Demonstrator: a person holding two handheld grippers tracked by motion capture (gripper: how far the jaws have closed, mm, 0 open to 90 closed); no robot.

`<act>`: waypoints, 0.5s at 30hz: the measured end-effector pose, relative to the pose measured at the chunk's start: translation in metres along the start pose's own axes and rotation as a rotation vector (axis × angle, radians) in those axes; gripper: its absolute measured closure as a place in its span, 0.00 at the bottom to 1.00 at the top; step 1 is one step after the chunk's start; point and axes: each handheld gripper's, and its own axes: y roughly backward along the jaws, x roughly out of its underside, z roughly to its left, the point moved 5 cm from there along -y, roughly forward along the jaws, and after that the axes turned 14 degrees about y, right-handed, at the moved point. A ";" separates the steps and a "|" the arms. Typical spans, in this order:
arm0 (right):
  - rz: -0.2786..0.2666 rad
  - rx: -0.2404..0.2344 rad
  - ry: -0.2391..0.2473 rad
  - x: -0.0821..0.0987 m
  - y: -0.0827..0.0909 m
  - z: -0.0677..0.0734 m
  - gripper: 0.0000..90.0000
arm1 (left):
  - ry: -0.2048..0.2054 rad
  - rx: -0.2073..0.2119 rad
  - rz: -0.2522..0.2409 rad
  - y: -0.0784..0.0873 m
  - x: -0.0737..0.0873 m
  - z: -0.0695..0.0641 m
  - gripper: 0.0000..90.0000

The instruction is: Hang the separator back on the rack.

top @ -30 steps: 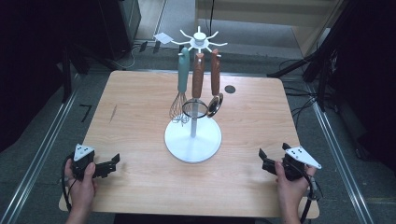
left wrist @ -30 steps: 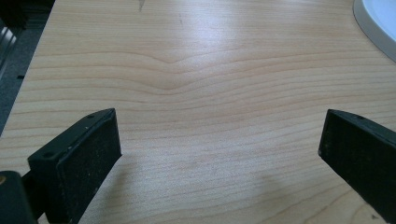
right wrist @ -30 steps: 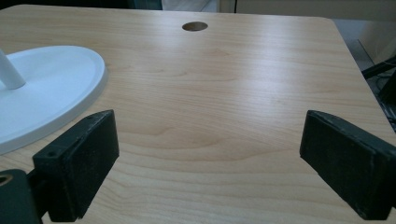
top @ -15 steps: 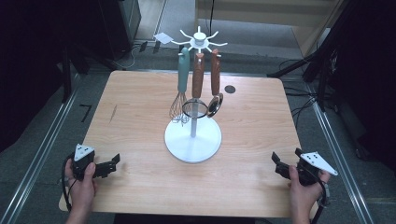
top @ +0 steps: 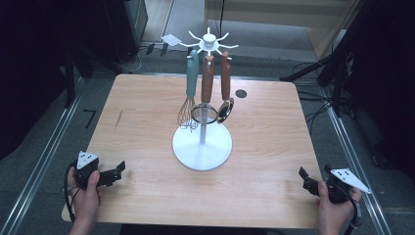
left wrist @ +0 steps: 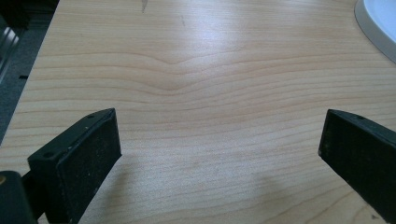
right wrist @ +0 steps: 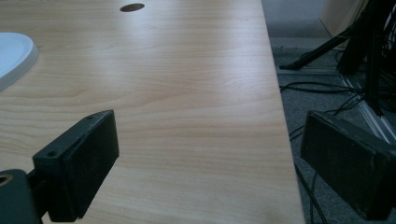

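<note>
A white utensil stand (top: 202, 148) rises from its round base at the middle of the wooden table (top: 147, 112). From its top arms hang a teal-handled whisk (top: 189, 93) and two wooden-handled utensils (top: 206, 83) (top: 225, 88). My left gripper (top: 119, 171) rests open at the table's near left corner, nothing between its jaws (left wrist: 219, 154). My right gripper (top: 304, 177) is open at the near right corner, straddling the table's right edge (right wrist: 210, 163), with nothing held.
A small dark hole (top: 240, 93) marks the table's far right; it also shows as a dark hole (right wrist: 131, 7) in the right gripper view. The stand's base edge (left wrist: 378, 28) lies ahead of the left gripper. Cables (right wrist: 322, 88) and metal rails (top: 44, 161) flank the table on the floor.
My right gripper has drawn back to the right, from over the table to its right edge. The left gripper has stayed put.
</note>
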 end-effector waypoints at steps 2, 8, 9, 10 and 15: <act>0.007 0.003 0.002 0.004 0.001 -0.003 0.06 | 0.000 -0.001 0.000 0.000 0.000 0.000 0.00; -0.004 -0.016 -0.031 0.007 0.002 -0.004 0.06 | 0.001 -0.005 0.001 0.000 0.000 0.001 0.00; -0.002 -0.017 -0.028 0.007 0.001 -0.004 0.06 | 0.000 -0.004 0.000 0.000 0.000 0.000 0.00; 0.002 -0.020 -0.025 0.007 0.001 -0.003 0.06 | 0.001 -0.004 -0.001 0.000 0.000 0.000 0.00; 0.017 -0.016 -0.016 0.006 -0.001 0.001 0.07 | 0.000 -0.005 0.004 -0.001 0.000 0.000 0.00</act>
